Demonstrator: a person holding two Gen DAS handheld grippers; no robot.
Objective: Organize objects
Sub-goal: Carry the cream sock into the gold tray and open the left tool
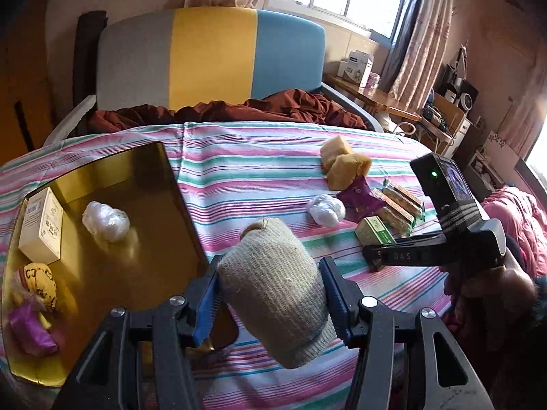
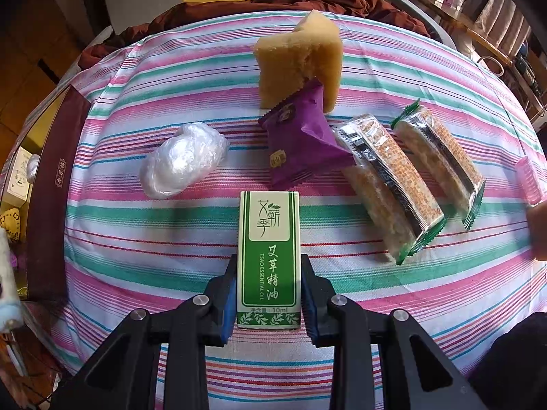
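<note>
My left gripper [image 1: 270,290] is shut on a beige knitted roll [image 1: 273,294] and holds it above the striped cloth, just right of the gold tray [image 1: 164,225]. The tray holds a white box [image 1: 41,225], a white plastic wad [image 1: 106,220], a patterned pouch [image 1: 37,287] and a purple packet [image 1: 30,333]. My right gripper [image 2: 268,294] has its jaws against both sides of a green essential-oil box [image 2: 269,259] lying on the cloth; it also shows in the left wrist view [image 1: 374,229].
On the cloth lie a plastic wad [image 2: 183,159], a purple packet [image 2: 301,140], two yellow sponges [image 2: 301,58] and two wrapped snack bars [image 2: 386,184] [image 2: 441,164]. A pink object [image 2: 528,181] sits at the right edge. A bed headboard [image 1: 212,58] stands behind.
</note>
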